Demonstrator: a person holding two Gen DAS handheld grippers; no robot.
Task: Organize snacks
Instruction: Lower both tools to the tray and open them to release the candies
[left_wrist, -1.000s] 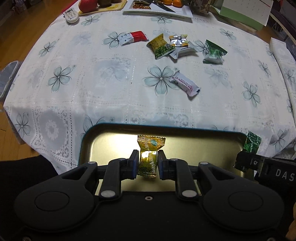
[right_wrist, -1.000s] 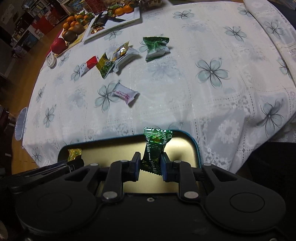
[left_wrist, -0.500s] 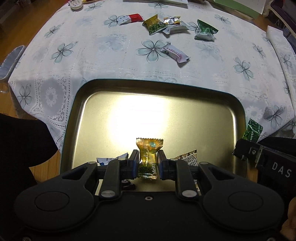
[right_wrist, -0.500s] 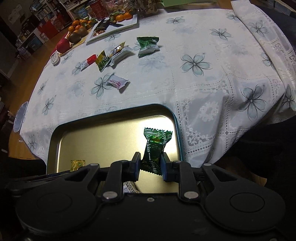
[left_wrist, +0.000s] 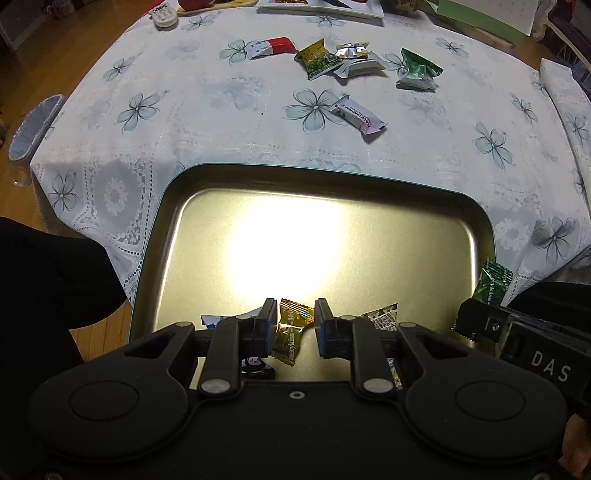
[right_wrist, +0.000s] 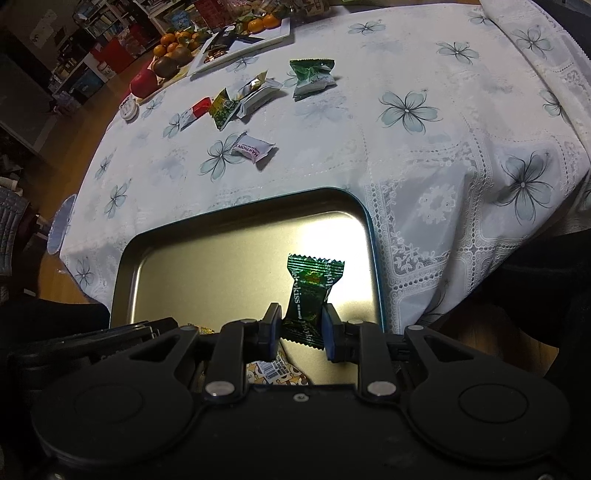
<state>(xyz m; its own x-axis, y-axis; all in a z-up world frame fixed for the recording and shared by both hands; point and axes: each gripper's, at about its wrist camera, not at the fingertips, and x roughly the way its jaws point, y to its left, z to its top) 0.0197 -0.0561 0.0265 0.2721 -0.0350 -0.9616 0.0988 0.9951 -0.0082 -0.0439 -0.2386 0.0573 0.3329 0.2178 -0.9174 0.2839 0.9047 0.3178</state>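
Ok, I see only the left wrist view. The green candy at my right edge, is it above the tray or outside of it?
Observer: Above it. In the right wrist view, the green candy stands upright between the jaws of the right gripper, over the tray near its right rim. These jaws are opening.
Operator: Good, my gold candy is above the tray too. Does something lie below the green one?
Observer: Yes, a brown patterned packet with a barcode lies in the tray, just left of the green candy's lower end.
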